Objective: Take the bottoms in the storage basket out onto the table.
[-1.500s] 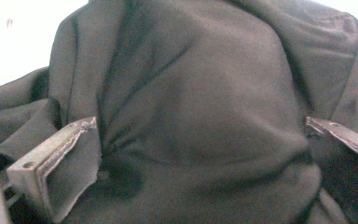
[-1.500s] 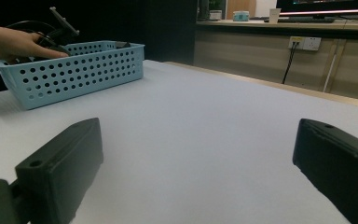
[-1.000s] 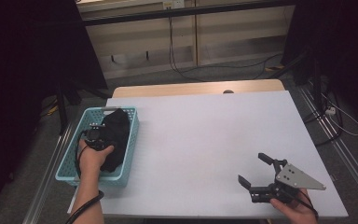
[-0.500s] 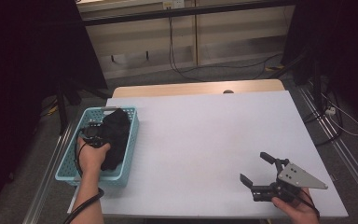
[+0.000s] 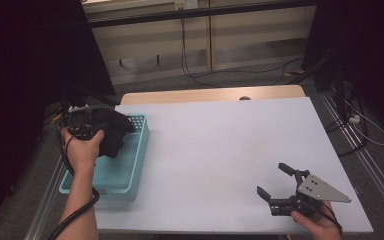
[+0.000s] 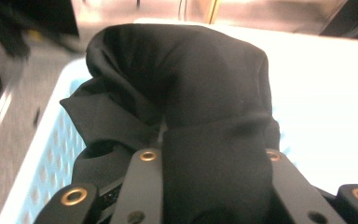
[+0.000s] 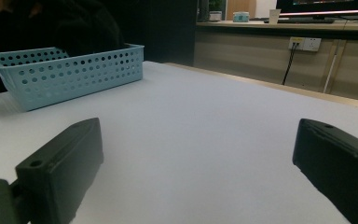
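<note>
1. The wide white table (image 5: pixel 220 150) lies bare between the perforated light-blue plastic basket (image 5: pixel 125 170) at its left edge and the released right claw (image 5: pixel 276 186).
2. The crumpled black cloth (image 5: pixel 111 131) hangs above the basket, its folds clenched in the just-closed left claw (image 5: pixel 87 120).

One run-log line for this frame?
left gripper: shut on black cloth, lifted over blue basket | right gripper: open, on table

The black garment (image 6: pixel 200 107) is soft, matt cloth, creased into folds. The light-blue basket (image 7: pixel 74 70) is smooth perforated plastic, on a matt white table (image 5: pixel 220 150) with a pale wood far edge. The right gripper (image 5: pixel 277 186) has matt black jaws and a dull grey metal plate.
</note>
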Available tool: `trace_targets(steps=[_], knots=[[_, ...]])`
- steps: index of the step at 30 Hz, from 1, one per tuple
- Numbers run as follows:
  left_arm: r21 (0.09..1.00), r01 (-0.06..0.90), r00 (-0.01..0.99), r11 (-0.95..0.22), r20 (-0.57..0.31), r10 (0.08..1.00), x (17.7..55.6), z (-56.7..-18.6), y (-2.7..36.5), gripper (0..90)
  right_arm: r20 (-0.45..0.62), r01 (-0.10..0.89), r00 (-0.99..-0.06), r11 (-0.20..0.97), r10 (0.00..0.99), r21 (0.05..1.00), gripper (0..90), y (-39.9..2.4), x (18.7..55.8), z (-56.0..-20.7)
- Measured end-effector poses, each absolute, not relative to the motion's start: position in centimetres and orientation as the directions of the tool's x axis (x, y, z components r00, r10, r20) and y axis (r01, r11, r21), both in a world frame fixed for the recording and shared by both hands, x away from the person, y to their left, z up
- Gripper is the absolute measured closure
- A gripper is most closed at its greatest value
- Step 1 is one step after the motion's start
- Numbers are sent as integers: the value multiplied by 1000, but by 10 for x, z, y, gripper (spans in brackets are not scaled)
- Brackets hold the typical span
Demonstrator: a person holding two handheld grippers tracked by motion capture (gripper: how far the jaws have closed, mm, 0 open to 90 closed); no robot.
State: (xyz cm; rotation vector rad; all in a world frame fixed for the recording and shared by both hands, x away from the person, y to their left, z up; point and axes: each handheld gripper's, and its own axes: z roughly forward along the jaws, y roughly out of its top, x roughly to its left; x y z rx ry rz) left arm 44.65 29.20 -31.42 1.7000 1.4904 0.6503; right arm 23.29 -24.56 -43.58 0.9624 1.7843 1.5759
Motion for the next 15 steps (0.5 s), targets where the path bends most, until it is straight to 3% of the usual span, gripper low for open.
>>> trace_targets(steps=[6,15], knots=[[889,458,343,-32,-144,928,439,-272,260,734,40,143,-583,54,811,988,9,-245,233,-436],[895,429,538,-120,-147,830,428,-279,198,729,39,146,-581,57,813,988,8,-244,233,-436]])
